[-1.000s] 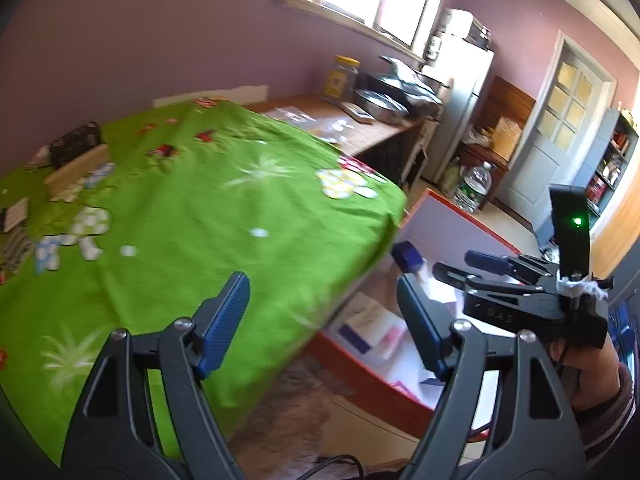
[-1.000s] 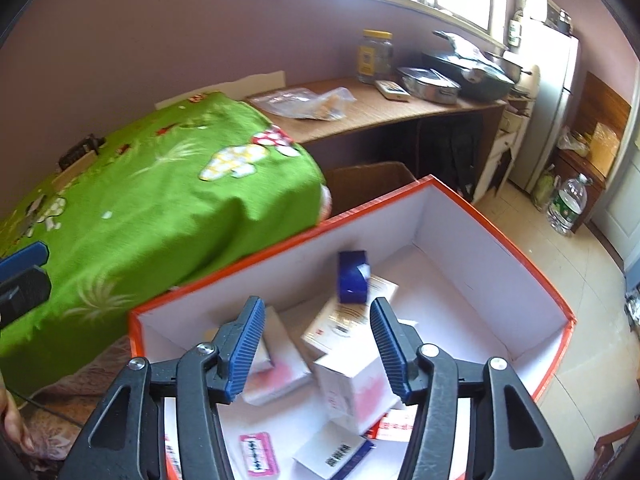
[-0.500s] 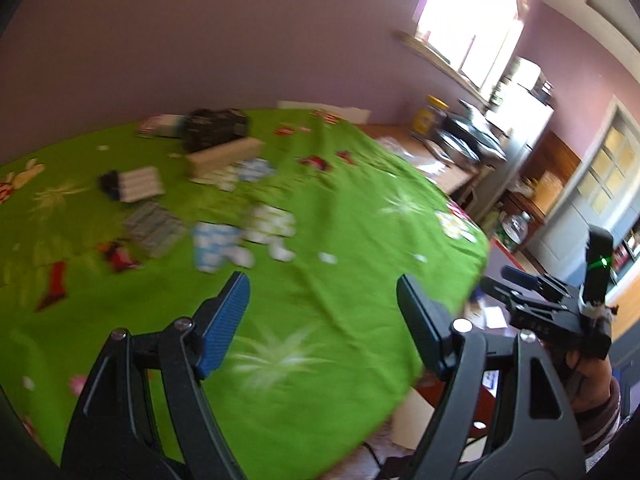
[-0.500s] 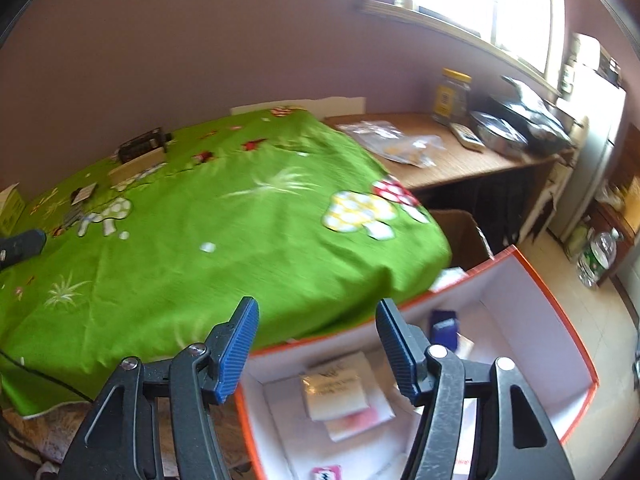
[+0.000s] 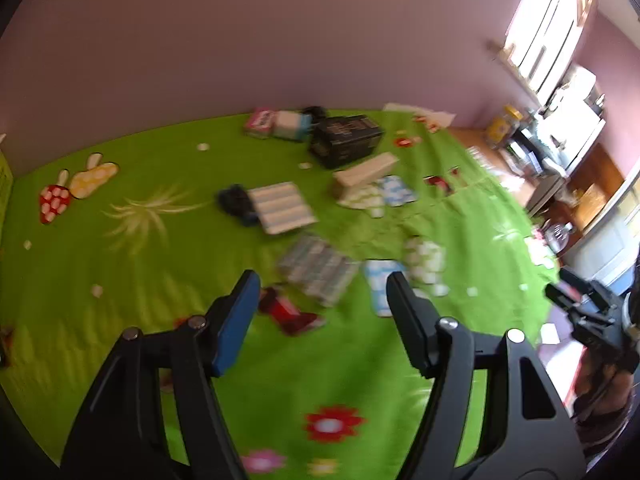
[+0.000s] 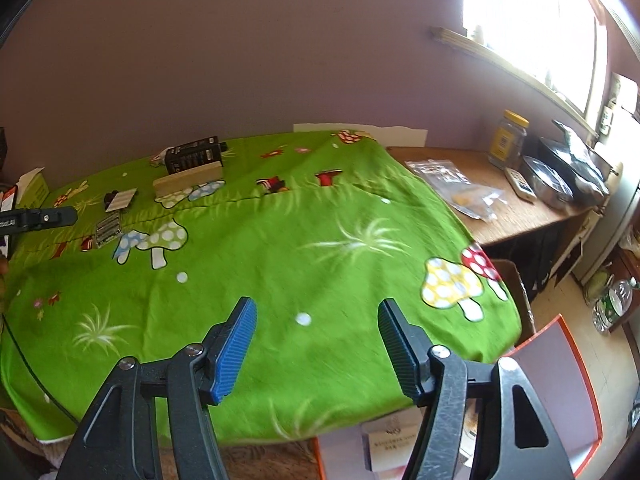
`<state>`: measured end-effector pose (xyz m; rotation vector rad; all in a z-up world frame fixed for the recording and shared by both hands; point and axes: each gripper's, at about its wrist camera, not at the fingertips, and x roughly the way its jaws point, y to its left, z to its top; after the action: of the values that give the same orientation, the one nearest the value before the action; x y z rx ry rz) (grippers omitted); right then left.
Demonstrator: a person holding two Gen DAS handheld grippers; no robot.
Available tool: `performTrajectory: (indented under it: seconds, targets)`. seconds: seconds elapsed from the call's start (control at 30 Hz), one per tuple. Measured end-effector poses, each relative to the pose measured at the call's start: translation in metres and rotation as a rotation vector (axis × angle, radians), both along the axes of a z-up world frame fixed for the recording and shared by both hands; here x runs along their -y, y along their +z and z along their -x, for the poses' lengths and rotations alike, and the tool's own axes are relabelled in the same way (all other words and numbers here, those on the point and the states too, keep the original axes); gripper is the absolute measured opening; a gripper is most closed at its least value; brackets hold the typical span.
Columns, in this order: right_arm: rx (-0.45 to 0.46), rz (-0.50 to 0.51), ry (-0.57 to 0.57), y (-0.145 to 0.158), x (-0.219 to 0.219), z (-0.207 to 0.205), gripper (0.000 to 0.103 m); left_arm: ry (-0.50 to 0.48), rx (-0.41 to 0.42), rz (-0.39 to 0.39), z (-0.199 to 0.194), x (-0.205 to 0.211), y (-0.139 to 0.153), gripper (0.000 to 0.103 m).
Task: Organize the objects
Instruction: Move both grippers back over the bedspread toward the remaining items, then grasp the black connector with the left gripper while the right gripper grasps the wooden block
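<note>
Small packets lie scattered on a green printed cloth [image 5: 160, 264]: a black box [image 5: 346, 142], a long beige box [image 5: 362, 174], a striped packet [image 5: 282, 208], a blister pack [image 5: 316, 268] and a red item [image 5: 290, 314]. My left gripper [image 5: 320, 308] hovers just short of the blister pack and the red item, its jaws closing with nothing between them. My right gripper [image 6: 316, 340] hangs over the cloth's bare near edge, jaws opening, also with nothing between them. Below and right of it stands an orange-rimmed white box [image 6: 576, 360] with cartons [image 6: 390, 436] inside.
A pink box [image 5: 260, 123] and a light blue box [image 5: 292, 126] sit by the wall. Right of the cloth a wooden desk [image 6: 520, 216] carries a jar [image 6: 508, 140], a plastic bag [image 6: 460, 188] and pans. A cardboard box [image 6: 516, 280] and a water bottle [image 6: 612, 300] stand on the floor.
Both views swung left from the orange-rimmed box onto the green cloth. The left jaws have narrowed and now face the scattered packets. The right jaws have widened.
</note>
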<state>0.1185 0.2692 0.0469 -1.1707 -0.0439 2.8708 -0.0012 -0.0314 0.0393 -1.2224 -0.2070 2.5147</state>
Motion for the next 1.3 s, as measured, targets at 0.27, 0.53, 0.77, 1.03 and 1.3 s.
performTrajectory:
  seconds: [0.27, 0.53, 0.77, 1.03, 1.3]
  targets:
    - [0.016, 0.007, 0.042, -0.001, 0.019, 0.024, 0.065, -0.074, 0.02, 0.188, 0.041, 0.016, -0.014, 0.069]
    - [0.023, -0.007, 0.085, 0.002, 0.043, 0.044, 0.067, -0.131, 0.028, 0.288, 0.073, 0.025, -0.029, 0.069]
    - [0.036, -0.013, 0.105, 0.002, 0.056, 0.063, 0.067, -0.237, 0.003, 0.296, 0.09, 0.015, -0.035, 0.066]
    - [0.05, -0.017, 0.119, -0.001, 0.066, 0.084, 0.068, -0.277, -0.02, 0.245, 0.102, 0.011, -0.034, 0.048]
    - [0.048, -0.016, 0.151, -0.001, 0.083, 0.116, 0.068, -0.146, 0.008, 0.271, 0.1, 0.01, -0.045, 0.103]
